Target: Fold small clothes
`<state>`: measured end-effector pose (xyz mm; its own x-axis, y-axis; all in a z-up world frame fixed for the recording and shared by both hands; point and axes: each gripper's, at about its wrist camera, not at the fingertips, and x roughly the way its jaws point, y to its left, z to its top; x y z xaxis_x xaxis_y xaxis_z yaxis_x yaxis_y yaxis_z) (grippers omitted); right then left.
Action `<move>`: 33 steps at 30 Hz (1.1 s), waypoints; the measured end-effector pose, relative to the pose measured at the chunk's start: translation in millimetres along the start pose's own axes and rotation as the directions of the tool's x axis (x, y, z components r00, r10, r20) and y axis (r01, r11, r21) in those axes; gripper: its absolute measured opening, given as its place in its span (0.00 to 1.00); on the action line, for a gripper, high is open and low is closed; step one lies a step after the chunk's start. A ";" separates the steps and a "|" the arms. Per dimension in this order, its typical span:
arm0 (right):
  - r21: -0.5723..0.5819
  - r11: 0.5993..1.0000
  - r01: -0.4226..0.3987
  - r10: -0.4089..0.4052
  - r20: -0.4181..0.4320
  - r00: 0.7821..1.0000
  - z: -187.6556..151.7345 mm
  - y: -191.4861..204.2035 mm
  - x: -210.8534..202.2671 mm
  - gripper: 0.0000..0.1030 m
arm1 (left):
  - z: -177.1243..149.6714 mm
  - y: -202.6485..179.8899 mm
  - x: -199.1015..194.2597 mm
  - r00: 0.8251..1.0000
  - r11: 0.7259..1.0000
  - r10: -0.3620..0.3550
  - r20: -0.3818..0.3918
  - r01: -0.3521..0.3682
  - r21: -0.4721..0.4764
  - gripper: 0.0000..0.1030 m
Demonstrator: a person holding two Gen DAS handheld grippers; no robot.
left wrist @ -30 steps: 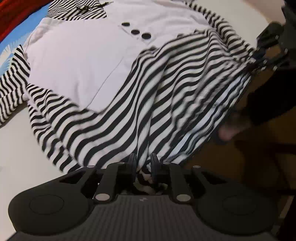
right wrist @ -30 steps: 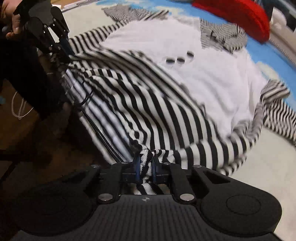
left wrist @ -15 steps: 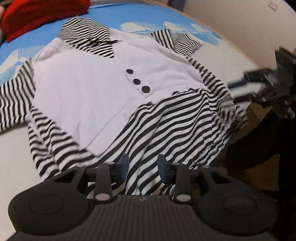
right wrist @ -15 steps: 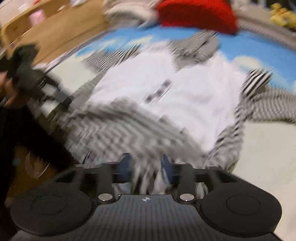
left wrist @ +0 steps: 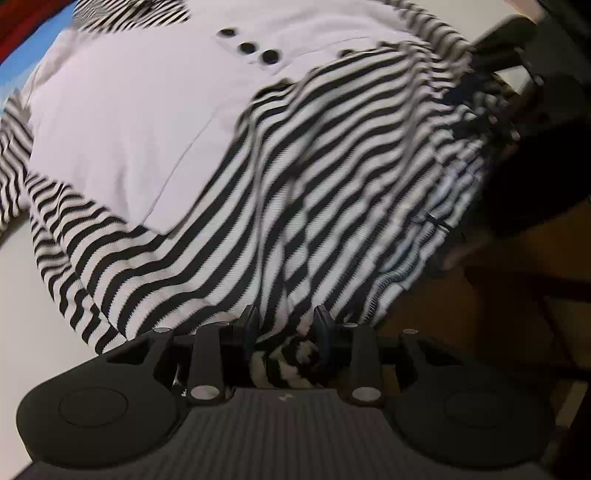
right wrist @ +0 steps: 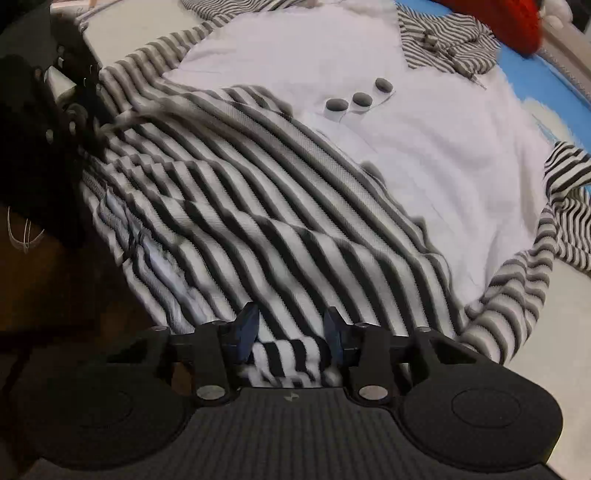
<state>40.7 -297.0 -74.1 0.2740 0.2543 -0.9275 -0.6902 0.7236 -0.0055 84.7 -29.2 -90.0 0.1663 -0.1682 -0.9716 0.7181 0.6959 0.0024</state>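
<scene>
A: Small striped top (left wrist: 258,192), black-and-white with a white front panel (left wrist: 122,122) and three dark buttons (left wrist: 248,48), lying spread on a pale surface (left wrist: 22,314), striped hem end hanging toward the near edge.

B: Handling how?

A: Looking soft, light and limp; rippling and sagging between the two tools, likely stretching and bunching rather than holding a crease. Best taken at the hem corners, pinching both layers.

B: Left gripper (left wrist: 286,325)?

A: Jaws standing partly apart, a bunch of striped hem sitting between them; touching the cloth, not visibly clamping it.

B: Right gripper (right wrist: 291,332)?

A: Same stance: jaws partly parted, striped hem lying in the gap, touching but not squeezed.

B: Beyond the garment?

A: Blue patterned cover (right wrist: 535,74) under the collar end, red fabric (right wrist: 517,22) at the far side, brown floor (left wrist: 480,314) below the near edge.
</scene>
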 end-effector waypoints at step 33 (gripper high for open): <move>0.148 0.984 0.103 -0.127 0.163 0.979 16.5 -22.2 -26.1 0.50 | 0.4 74.1 -46.1 0.955 0.896 0.217 0.201 -0.114 -0.429 0.45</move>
<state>60.0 -309.1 -43.6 0.4645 0.2616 -0.8461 -0.5514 0.8330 -0.0452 130.6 29.9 -44.9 0.4510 -0.1498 -0.8799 0.3347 0.9423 0.0111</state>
